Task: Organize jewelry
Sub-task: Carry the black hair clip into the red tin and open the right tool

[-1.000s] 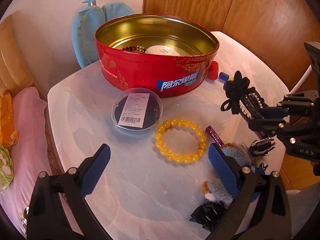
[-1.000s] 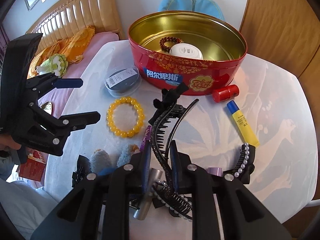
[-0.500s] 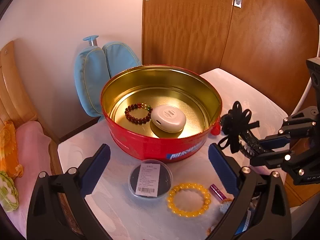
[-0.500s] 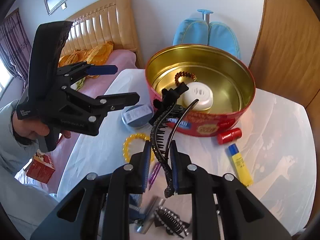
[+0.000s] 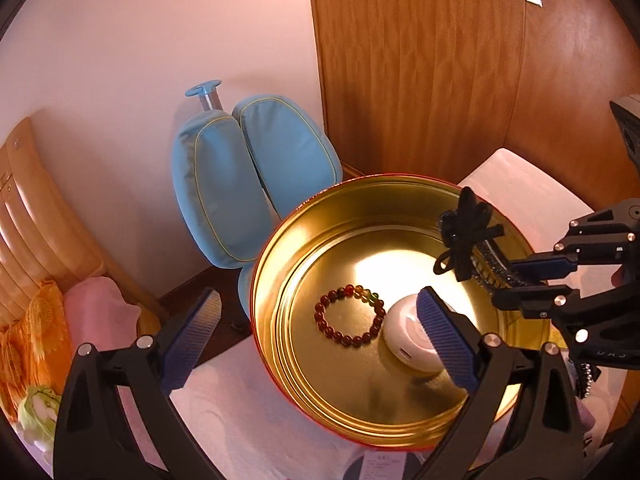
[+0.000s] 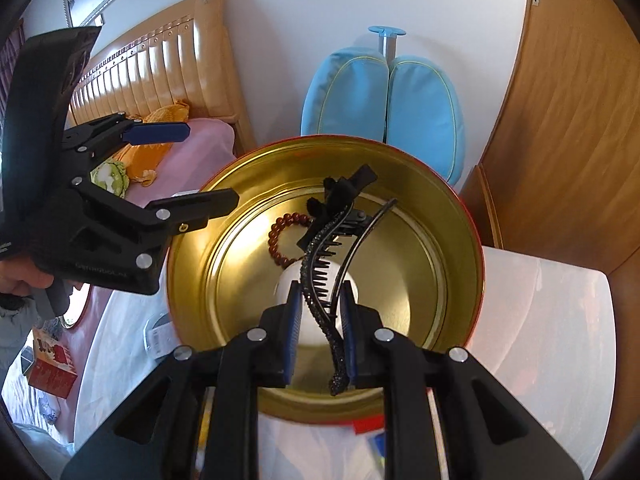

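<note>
A red tin with a gold inside (image 5: 320,216) (image 6: 440,216) stands on the white table. On its floor lie a dark red bead bracelet (image 5: 348,316) (image 6: 280,232) and a white round case (image 5: 404,336) (image 6: 288,280). My right gripper (image 6: 320,296) (image 5: 508,282) is shut on a black toothed hair clip with a bow (image 6: 320,264) (image 5: 468,236), held above the tin's inside. My left gripper (image 5: 320,332) (image 6: 200,168) hovers open and empty over the tin's left rim.
The blue padded back of a chair (image 5: 248,168) stands behind the tin, with a wooden wardrobe (image 5: 420,80) to the right. A bed with a wooden headboard (image 6: 160,68) is on the left. A hand (image 6: 24,276) holds the left gripper. White table (image 6: 540,312) shows at right.
Both grippers rose and moved forward from the table's middle to above the tin. The hair clip now hangs over the tin's inside. The yellow bracelet and round box left view.
</note>
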A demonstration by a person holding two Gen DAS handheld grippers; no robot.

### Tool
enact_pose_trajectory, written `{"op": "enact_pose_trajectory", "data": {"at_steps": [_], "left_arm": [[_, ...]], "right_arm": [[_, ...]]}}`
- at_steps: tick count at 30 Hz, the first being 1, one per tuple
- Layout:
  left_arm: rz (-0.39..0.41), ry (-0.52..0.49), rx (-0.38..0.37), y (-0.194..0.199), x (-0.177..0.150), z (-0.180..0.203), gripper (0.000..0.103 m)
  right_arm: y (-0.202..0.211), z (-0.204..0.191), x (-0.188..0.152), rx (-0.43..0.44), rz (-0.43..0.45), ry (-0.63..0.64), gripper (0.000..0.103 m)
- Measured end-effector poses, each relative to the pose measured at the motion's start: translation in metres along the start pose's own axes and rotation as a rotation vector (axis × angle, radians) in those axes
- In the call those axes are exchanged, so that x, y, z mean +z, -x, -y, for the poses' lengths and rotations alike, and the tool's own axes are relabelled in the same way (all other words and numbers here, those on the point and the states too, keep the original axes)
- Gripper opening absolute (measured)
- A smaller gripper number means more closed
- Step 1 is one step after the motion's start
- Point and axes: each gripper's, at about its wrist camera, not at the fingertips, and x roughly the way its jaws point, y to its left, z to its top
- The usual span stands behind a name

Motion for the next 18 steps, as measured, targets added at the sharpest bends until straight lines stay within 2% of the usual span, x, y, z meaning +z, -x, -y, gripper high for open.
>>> {"op": "enact_pose_trajectory", "data": {"at_steps": [6,10,15,18], "left_arm": [[-0.087,-0.061,0.021,-0.045,0.025,-0.003,0.096],[-0.153,-0.078,0.033,-0.067,0.028,-0.007,0.096],[-0.16,-0.073,0.007,-0.073,0.02,-0.009,0.096],[-0.165,-0.065,0.0,-0.076,0.017,-0.009,0.096]], "right_arm": [[-0.056,0.013,0.032,-0.021,-0.074,0.028,0.02],[-0.093,0.028,0.042,-0.015,-0.176,0.015,0.02],[-0.112,0.04,0.044,-0.002,-0.246,-0.002,0.02],[-0.119,0.04,0.044,-0.032,-0.294,0.01,0.021]]}}
